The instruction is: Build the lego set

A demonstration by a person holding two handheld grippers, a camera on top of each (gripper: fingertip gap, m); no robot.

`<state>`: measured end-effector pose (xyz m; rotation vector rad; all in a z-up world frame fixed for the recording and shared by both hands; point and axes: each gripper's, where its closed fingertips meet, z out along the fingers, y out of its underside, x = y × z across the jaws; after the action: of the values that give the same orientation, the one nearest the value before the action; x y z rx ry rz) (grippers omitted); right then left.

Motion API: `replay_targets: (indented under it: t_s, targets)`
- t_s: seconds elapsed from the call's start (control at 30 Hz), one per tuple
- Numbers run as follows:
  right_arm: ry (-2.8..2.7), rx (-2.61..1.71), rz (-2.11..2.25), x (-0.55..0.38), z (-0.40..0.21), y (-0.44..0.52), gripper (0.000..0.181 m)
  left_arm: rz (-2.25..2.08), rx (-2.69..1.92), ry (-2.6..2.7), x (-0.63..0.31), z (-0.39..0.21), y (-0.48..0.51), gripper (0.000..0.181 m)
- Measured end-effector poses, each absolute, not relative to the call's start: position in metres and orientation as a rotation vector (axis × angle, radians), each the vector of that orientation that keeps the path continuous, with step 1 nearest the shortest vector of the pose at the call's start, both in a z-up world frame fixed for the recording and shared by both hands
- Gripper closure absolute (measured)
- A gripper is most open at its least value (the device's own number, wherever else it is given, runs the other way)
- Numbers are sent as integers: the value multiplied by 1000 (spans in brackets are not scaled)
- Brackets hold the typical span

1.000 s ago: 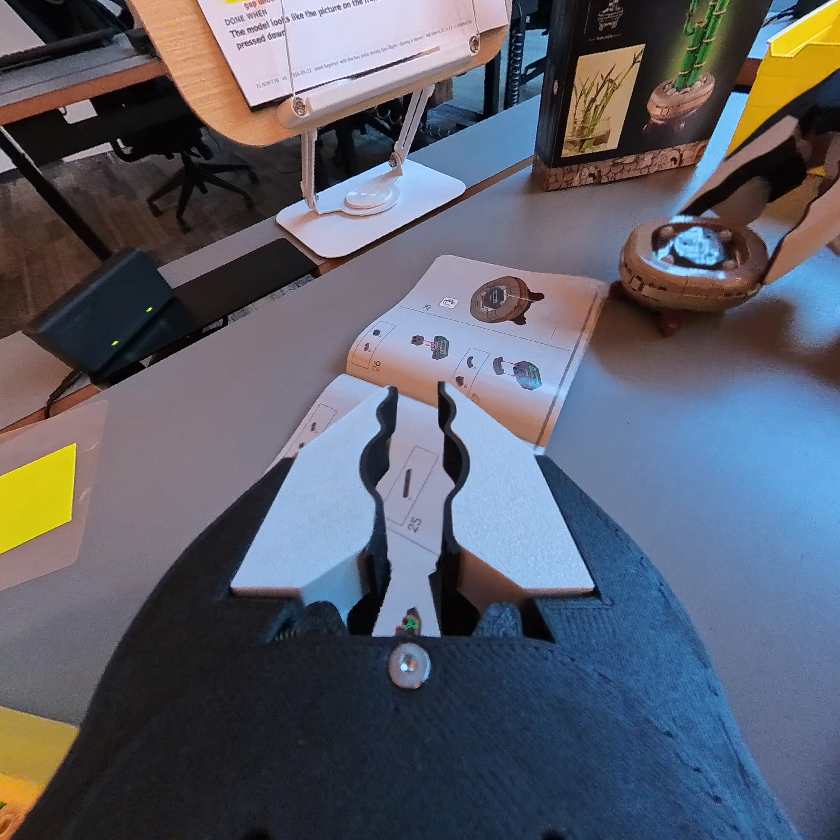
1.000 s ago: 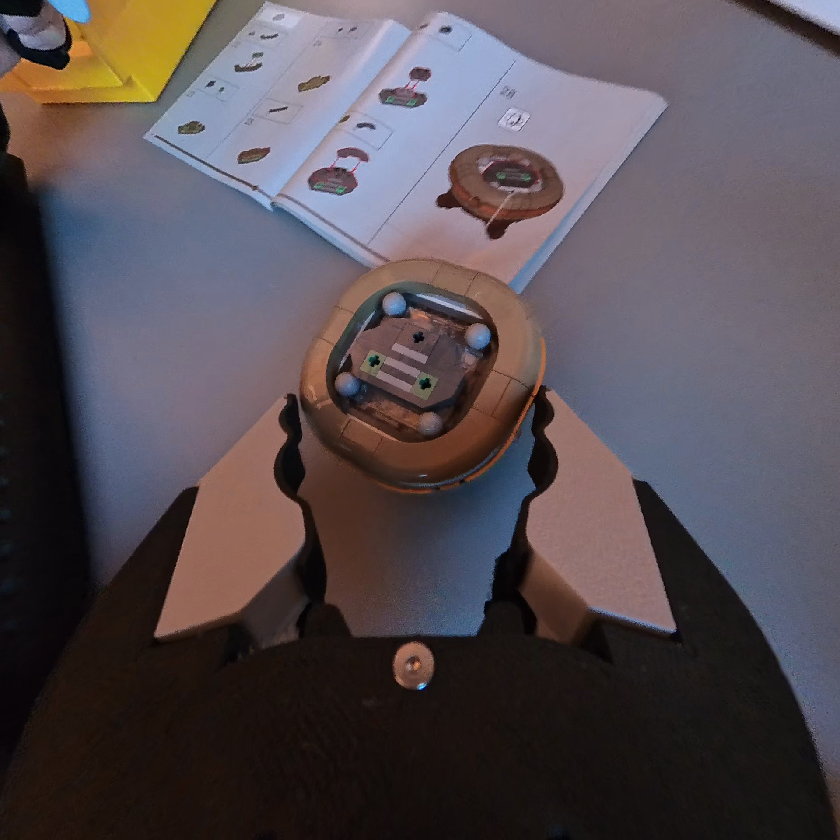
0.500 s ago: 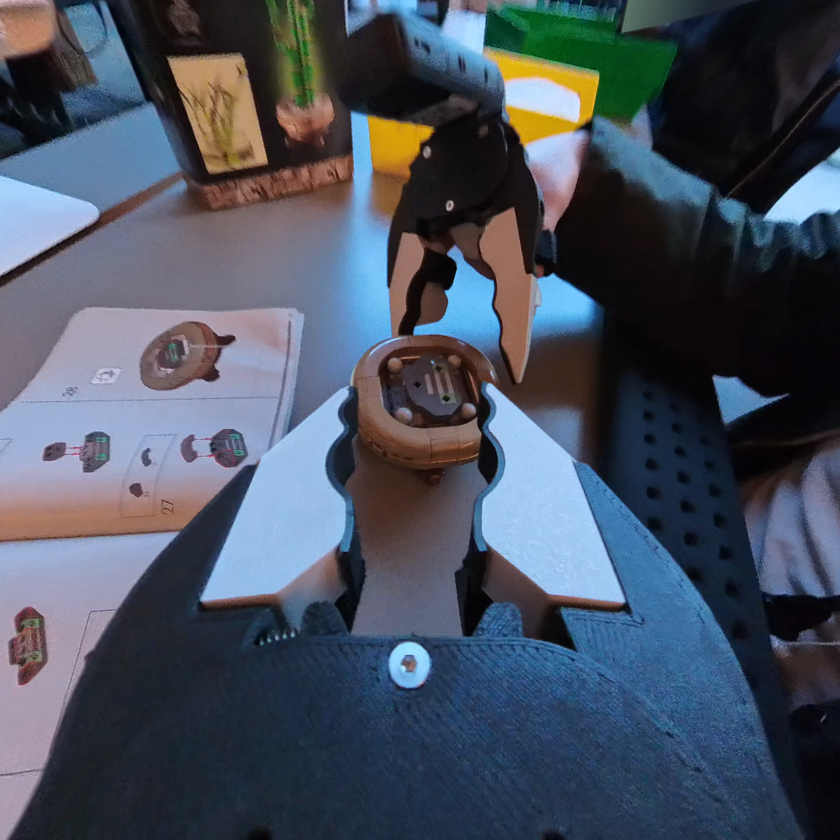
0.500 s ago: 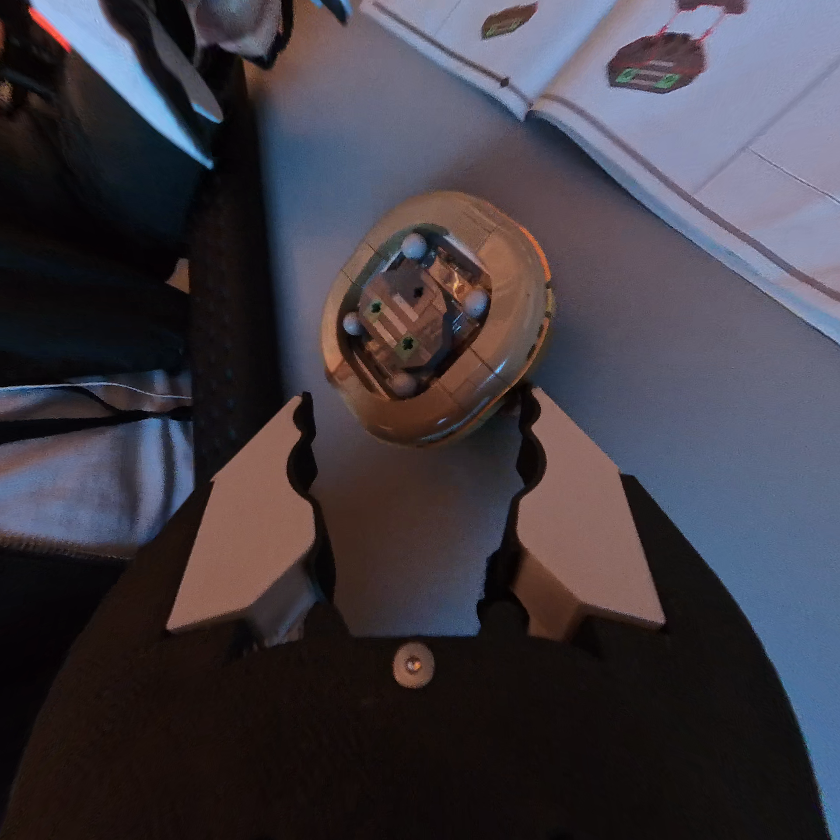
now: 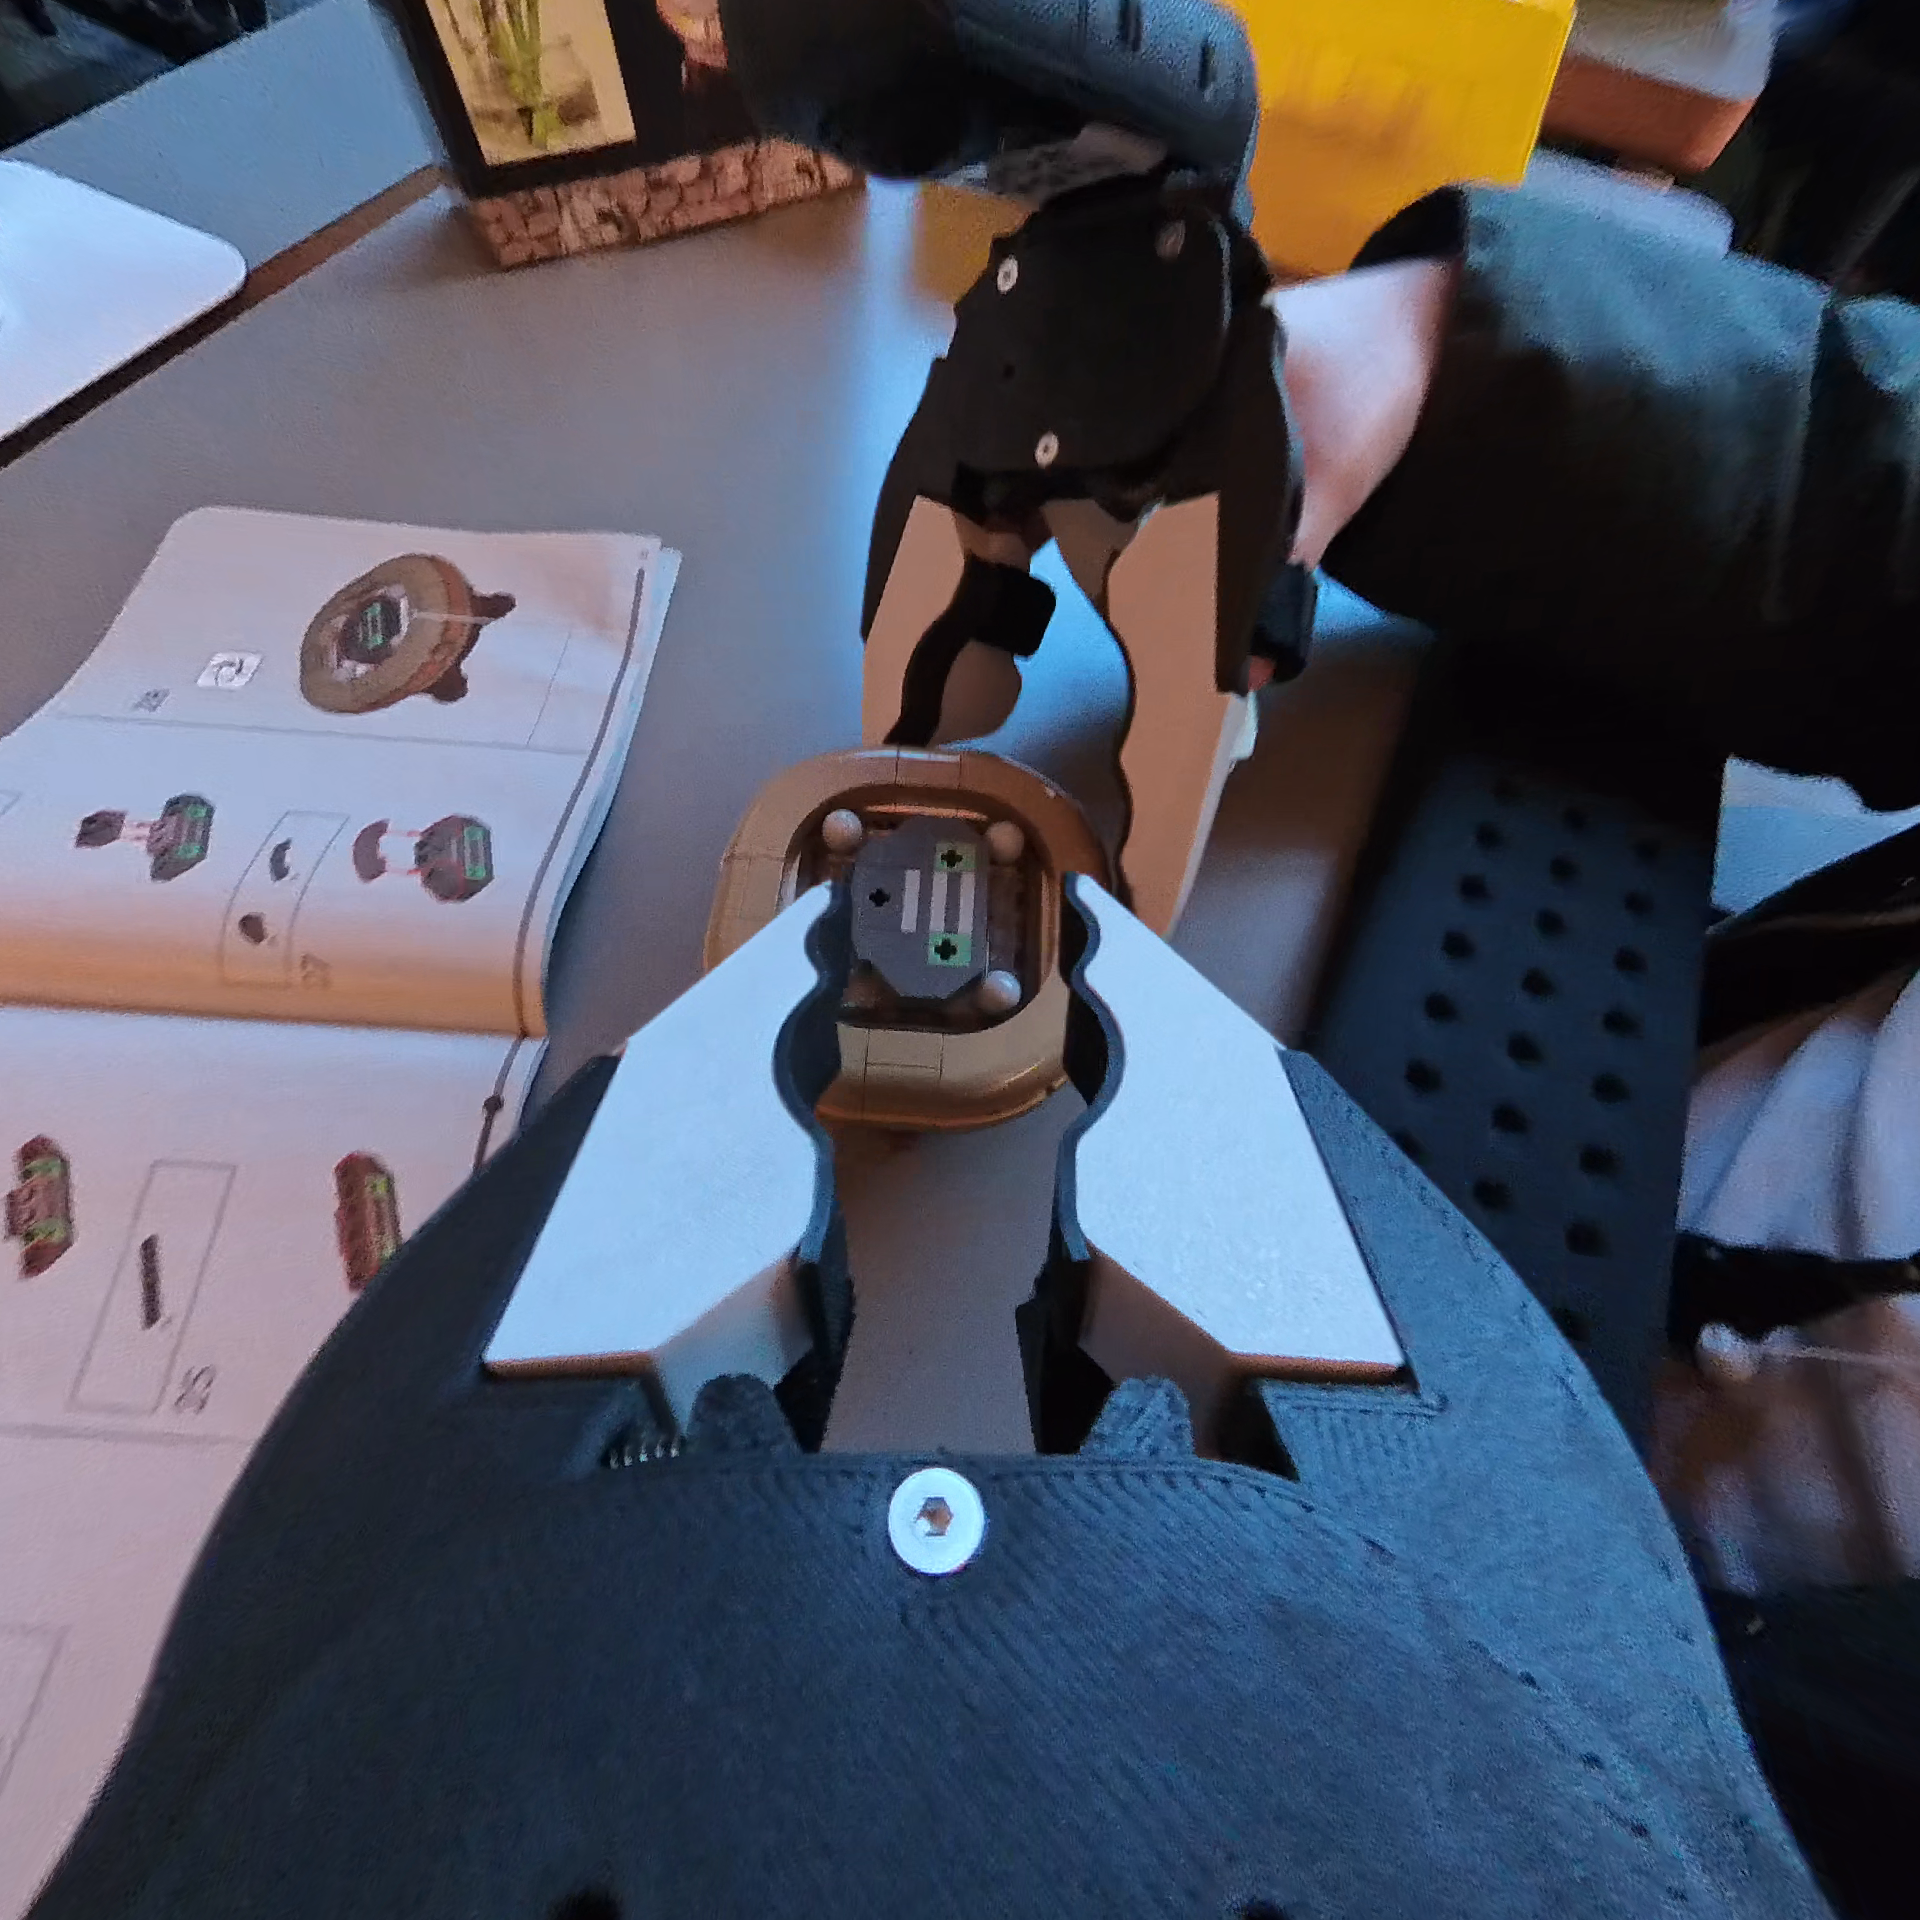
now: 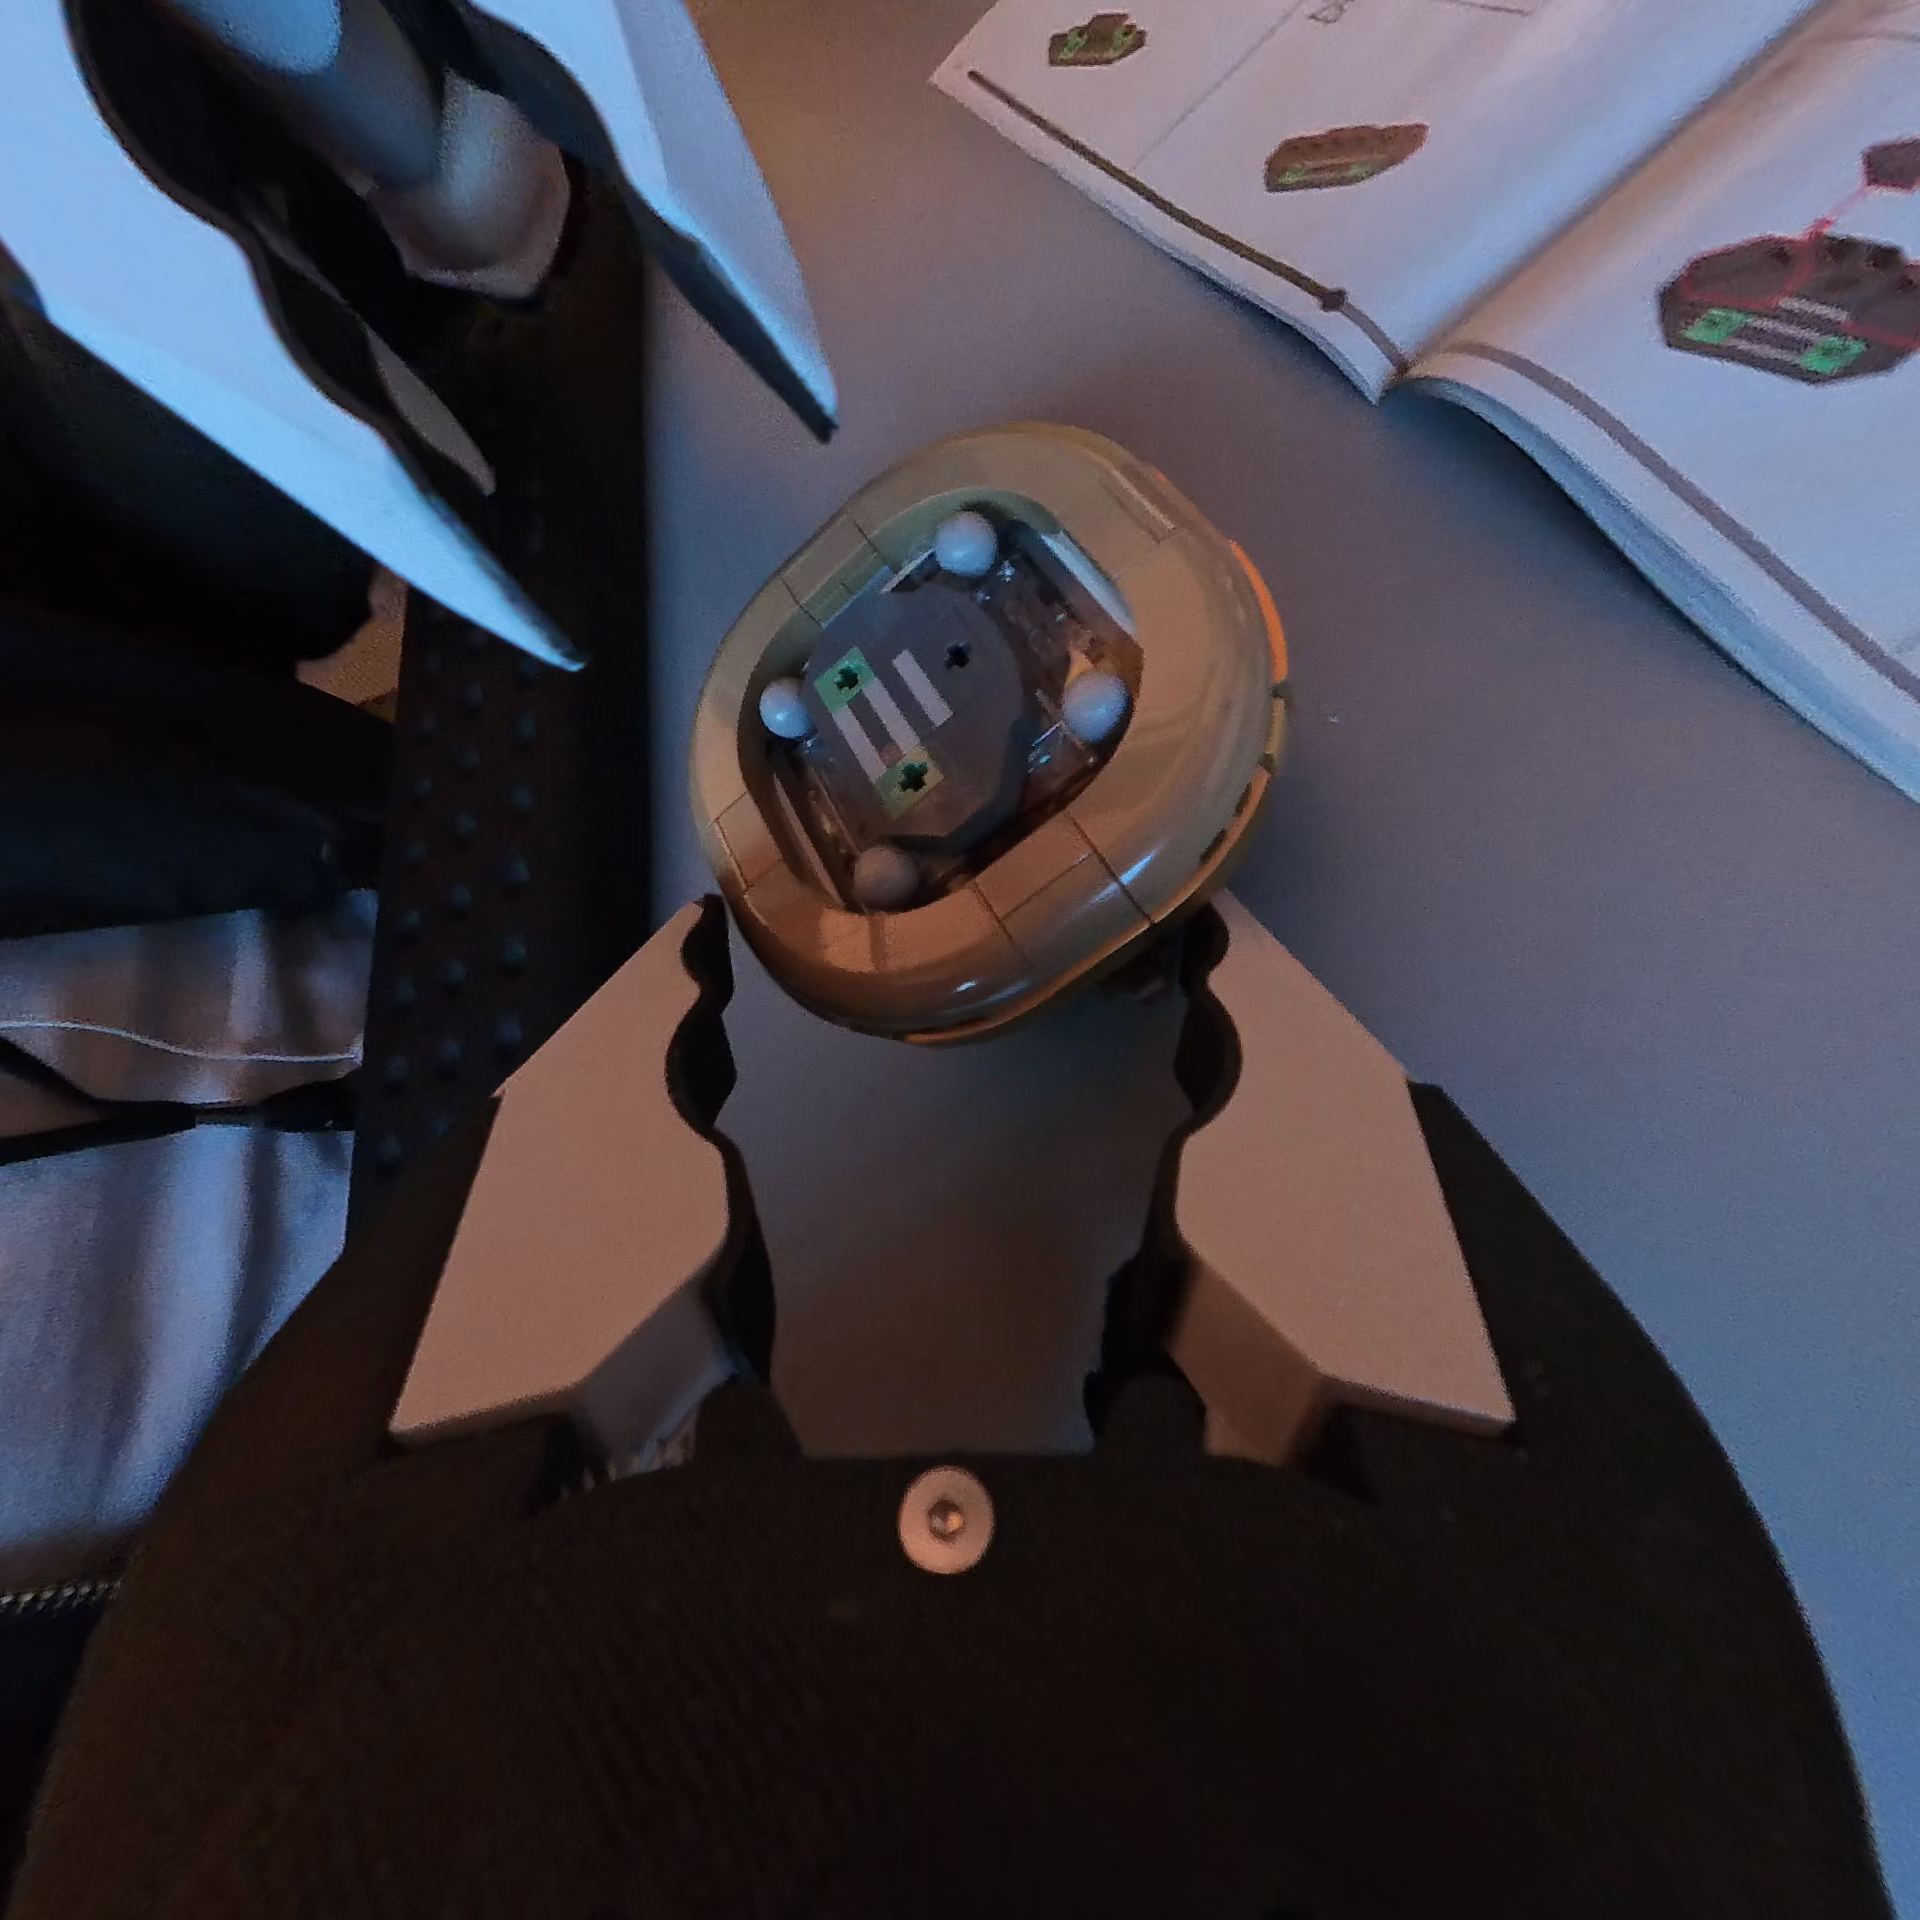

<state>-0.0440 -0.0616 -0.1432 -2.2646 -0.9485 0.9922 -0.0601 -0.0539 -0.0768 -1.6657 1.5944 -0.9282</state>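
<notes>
The tan rounded Lego pot (image 5: 914,1081) with a dark core, green-marked tiles and grey balls stands on the grey table (image 5: 623,416), near its edge. My left gripper (image 5: 948,904) is open and empty, its tips hovering over the pot's left and right rim. In the right wrist view the left gripper (image 6: 696,530) hangs up left of the pot (image 6: 987,935), apart from it. My right gripper (image 6: 961,920) is open and empty, its tips on either side of the pot's near edge. In the left wrist view the right gripper (image 5: 1039,748) stands just behind the pot, pointing down.
The open instruction booklet (image 5: 312,831) lies left of the pot, and shows in the right wrist view (image 6: 1558,208). The set's box (image 5: 623,125) and a yellow bin (image 5: 1403,104) stand at the back. A black perforated strip (image 5: 1507,987) runs along the table edge, and a dark sleeve (image 5: 1662,468) is right. Across from one pair of fingers to the other is roughly 7 cm.
My left gripper swung right from the booklet to over the pot and opened wider. My right gripper turned around the pot and stayed open. The pot stayed on the table.
</notes>
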Motion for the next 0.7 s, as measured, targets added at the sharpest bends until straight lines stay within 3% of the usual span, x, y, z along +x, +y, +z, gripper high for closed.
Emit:
replay_targets:
  t_s: [0.17,0.43,0.7]
  targets:
    - [-1114,-2076,792,-40,-140,-52,84,-786,-1706,1709,-68,-88,-52,145]
    - [-1157,-1823,841,-47,-125,-46,88,-653,-1785,1808,-55,-98,-48,139]
    - [-1137,-1849,845,-54,-126,-44,88,-642,-1845,1783,-50,-106,-48,147]
